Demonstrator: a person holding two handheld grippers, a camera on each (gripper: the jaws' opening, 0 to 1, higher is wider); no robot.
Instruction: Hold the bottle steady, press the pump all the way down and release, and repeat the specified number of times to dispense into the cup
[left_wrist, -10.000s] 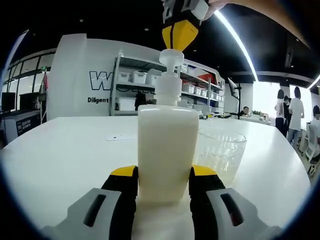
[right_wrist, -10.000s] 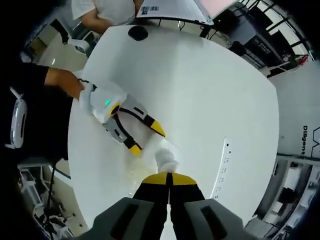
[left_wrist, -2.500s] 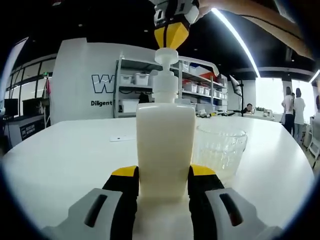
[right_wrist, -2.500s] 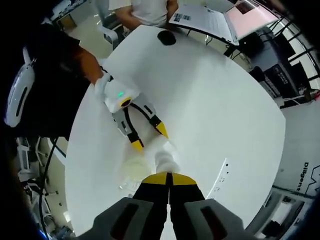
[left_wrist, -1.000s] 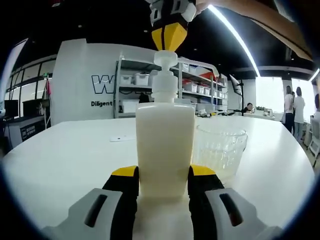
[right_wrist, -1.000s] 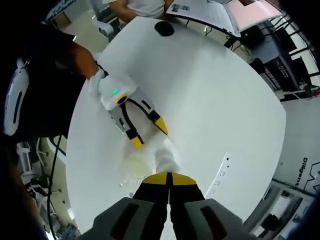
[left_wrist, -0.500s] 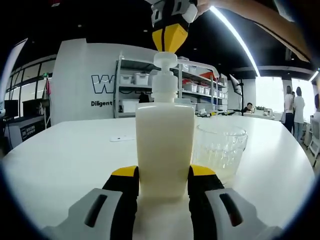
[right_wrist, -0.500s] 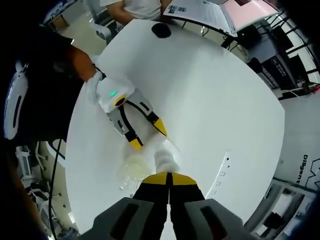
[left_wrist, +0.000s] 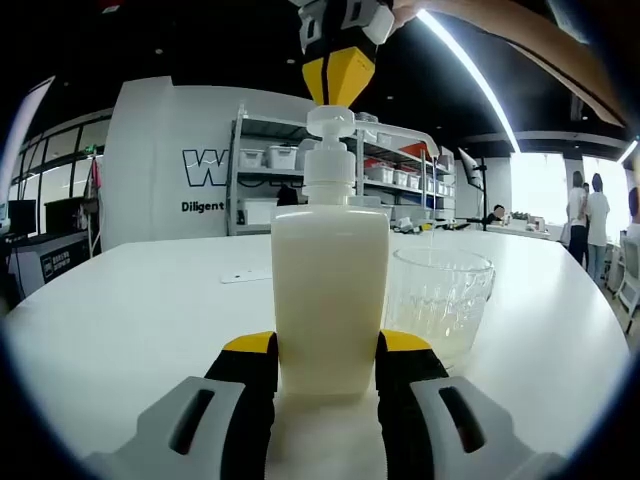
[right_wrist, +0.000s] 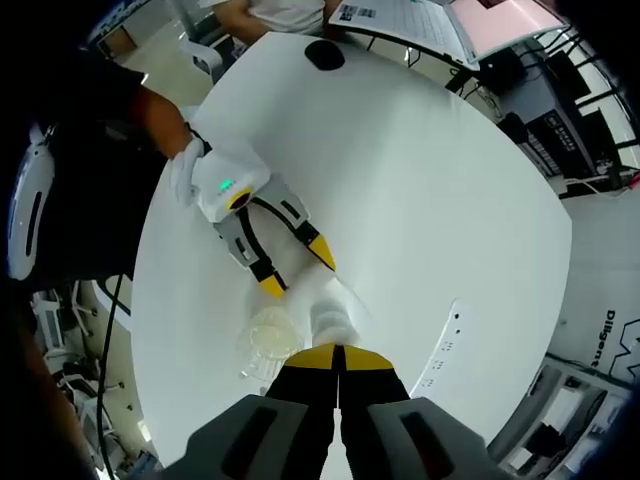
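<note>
bottle (left_wrist: 330, 290) on table (left_wrist: 130, 300), clamped in my left tongs (left_wrist: 328, 352). right tongs (right_wrist: 338, 357) closed, tips on pump (left_wrist: 330, 120), mid-press probably. next: push fully down, release. cup (left_wrist: 440, 300) beside bottle.

The room is bright; a long ceiling light strip (left_wrist: 470, 75) gives glare in the left gripper view; the white table (right_wrist: 430, 210) reflects light evenly with soft shadows; both views bend strongly at the edges; distant shelves (left_wrist: 400, 185) look slightly soft.
</note>
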